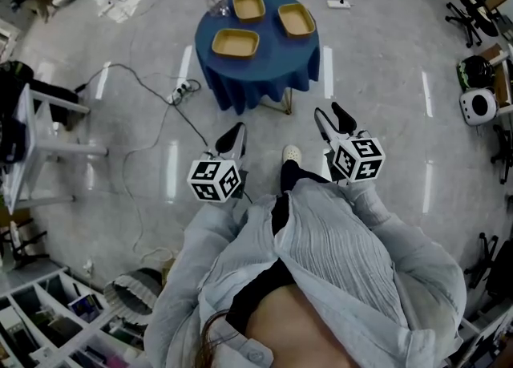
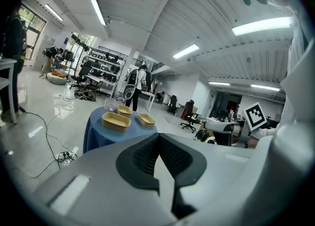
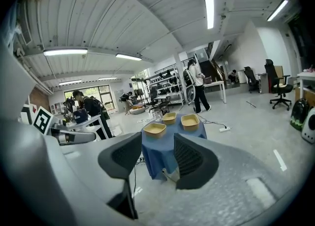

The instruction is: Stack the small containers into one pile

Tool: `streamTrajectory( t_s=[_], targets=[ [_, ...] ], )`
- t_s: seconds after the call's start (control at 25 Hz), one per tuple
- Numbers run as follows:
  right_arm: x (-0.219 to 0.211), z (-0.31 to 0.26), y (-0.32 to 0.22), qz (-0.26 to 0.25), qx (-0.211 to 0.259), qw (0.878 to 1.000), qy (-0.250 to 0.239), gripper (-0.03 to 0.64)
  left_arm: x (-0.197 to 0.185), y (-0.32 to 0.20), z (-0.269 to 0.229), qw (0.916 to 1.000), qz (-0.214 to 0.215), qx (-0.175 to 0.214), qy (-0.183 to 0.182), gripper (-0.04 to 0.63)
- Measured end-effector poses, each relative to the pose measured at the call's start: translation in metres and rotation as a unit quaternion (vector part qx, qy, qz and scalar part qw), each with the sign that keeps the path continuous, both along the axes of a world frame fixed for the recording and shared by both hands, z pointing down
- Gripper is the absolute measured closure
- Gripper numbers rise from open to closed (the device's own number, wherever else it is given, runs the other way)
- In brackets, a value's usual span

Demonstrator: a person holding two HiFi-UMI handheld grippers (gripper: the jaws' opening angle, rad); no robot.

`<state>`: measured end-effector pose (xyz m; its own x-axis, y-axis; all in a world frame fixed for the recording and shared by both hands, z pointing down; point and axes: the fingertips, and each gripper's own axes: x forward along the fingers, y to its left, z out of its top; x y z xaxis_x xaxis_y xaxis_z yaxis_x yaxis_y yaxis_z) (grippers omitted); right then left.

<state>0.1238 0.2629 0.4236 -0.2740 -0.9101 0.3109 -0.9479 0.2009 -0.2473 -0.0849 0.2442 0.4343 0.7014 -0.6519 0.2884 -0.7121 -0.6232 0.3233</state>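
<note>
Three shallow yellow containers sit apart on a round table with a blue cloth (image 1: 264, 66): one near the front left (image 1: 236, 42), one at the back (image 1: 248, 6), one at the right (image 1: 296, 19). None is stacked. My left gripper (image 1: 237, 132) hangs over the floor short of the table, shut, with nothing in it; in the left gripper view its pads (image 2: 158, 141) meet. My right gripper (image 1: 332, 118) is level with it on the right, open and empty; in the right gripper view (image 3: 158, 147) the table and containers (image 3: 155, 129) show between the jaws.
A clear glass item (image 1: 213, 6) stands at the table's back left edge. A power strip and cable (image 1: 183, 90) lie on the floor left of the table. A white table (image 1: 48, 146) stands at the left, office chairs (image 1: 473, 2) at the right. People (image 3: 197, 84) stand far behind.
</note>
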Motion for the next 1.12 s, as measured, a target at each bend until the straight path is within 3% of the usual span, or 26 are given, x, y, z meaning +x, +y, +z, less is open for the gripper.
streamTrajectory(
  t_s=[0.68, 1.12],
  targets=[
    [0.056, 0.01, -0.126, -0.022, -0.021, 0.999, -0.011, 0.417, 0.054, -0.115, 0.011, 0.9993, -0.023, -0.025, -0.014, 0.583],
    [0.085, 0.019, -0.17, -0.035, -0.03, 0.999, -0.012, 0.422, 0.078, -0.155, 0.019, 0.9984, -0.044, -0.03, -0.016, 0.583]
  ],
)
